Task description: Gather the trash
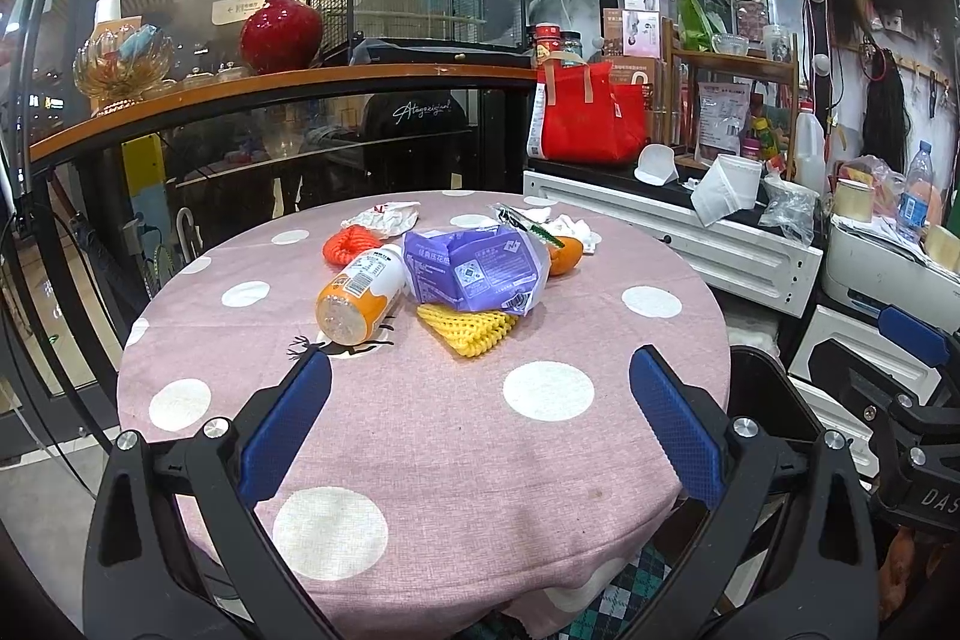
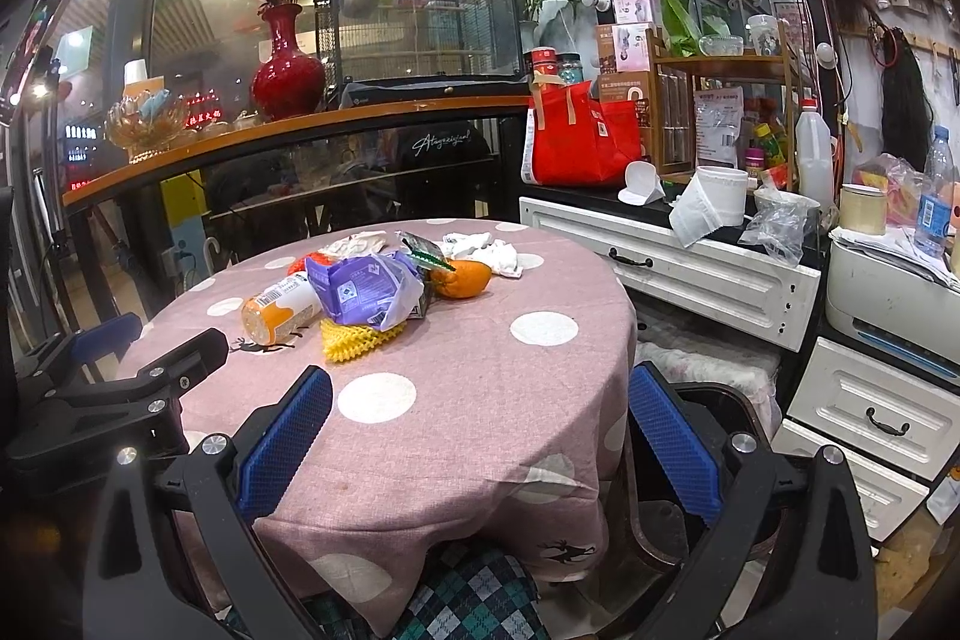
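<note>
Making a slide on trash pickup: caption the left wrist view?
Open left claw hovers over a dotted tablecloth, facing a bottle, purple wrapper and yellow foam net.

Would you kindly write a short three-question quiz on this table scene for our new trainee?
1. True or false: the bottle stands upright.
2. What lies under the near edge of the purple bag?
A. yellow foam net
B. a spoon
C. a red vase
3. Fill in: the jaws of the left gripper and the right gripper are both ____ and hold nothing.

Key: 1 false, it lies on its side; 2 A; 3 open.
</note>
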Motion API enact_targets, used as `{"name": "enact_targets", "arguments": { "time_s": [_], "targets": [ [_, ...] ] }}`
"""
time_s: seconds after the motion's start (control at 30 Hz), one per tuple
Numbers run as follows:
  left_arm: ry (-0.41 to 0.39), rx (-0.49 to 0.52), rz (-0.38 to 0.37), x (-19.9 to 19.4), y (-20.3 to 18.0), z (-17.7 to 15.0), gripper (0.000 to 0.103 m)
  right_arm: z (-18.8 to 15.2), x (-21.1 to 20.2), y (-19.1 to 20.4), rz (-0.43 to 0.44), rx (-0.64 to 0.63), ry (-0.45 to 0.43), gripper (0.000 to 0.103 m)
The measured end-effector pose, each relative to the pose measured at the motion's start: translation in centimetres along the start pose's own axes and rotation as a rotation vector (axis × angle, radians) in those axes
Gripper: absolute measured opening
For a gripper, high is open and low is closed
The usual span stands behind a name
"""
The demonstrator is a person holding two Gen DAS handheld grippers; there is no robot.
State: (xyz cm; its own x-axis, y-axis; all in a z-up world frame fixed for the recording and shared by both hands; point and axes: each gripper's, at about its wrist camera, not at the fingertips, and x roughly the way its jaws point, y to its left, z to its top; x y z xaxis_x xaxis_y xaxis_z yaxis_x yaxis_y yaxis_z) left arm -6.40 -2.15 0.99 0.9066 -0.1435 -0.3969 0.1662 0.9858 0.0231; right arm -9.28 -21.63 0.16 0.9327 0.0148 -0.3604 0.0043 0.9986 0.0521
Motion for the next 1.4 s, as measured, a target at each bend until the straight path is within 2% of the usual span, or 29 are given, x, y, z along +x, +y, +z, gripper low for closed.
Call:
{"name": "enact_targets", "arguments": {
  "time_s": [0.43,0.7,0.87,0.9,1.17,1.27,1.4],
  "targets": [
    [0.011,0.0,-0.003,0.2,0.0,-0.2,0.098,-0.1,0.1,0.2,-0.002,-0.01,0.006,0.098],
    [0.054,-0.003,-0.008,1.2,0.1,-0.4,0.098,-0.7,0.6,0.1,0.012,0.015,-0.001,0.097],
    [0.091,0.006,-0.006,2.1,-0.1,-0.8,0.098,-1.1,1.4,-0.1,0.002,0.001,0.065,0.097],
    [0.098,0.009,-0.005,2.4,-0.1,-0.9,0.098,-0.9,1.8,-0.3,-0.005,0.001,0.135,0.098],
    [0.199,0.008,0.006,5.5,0.6,-1.9,0.098,-1.5,3.9,-0.9,-0.028,-0.034,0.186,0.098],
    [0.248,0.006,-0.01,6.7,1.1,-2.3,0.098,-1.3,5.0,-0.9,-0.002,-0.054,0.201,0.097],
    [0.291,-0.016,-0.067,8.3,2.2,-2.6,0.098,-0.5,7.0,-0.3,0.059,-0.097,0.228,0.097]
  ]
}}
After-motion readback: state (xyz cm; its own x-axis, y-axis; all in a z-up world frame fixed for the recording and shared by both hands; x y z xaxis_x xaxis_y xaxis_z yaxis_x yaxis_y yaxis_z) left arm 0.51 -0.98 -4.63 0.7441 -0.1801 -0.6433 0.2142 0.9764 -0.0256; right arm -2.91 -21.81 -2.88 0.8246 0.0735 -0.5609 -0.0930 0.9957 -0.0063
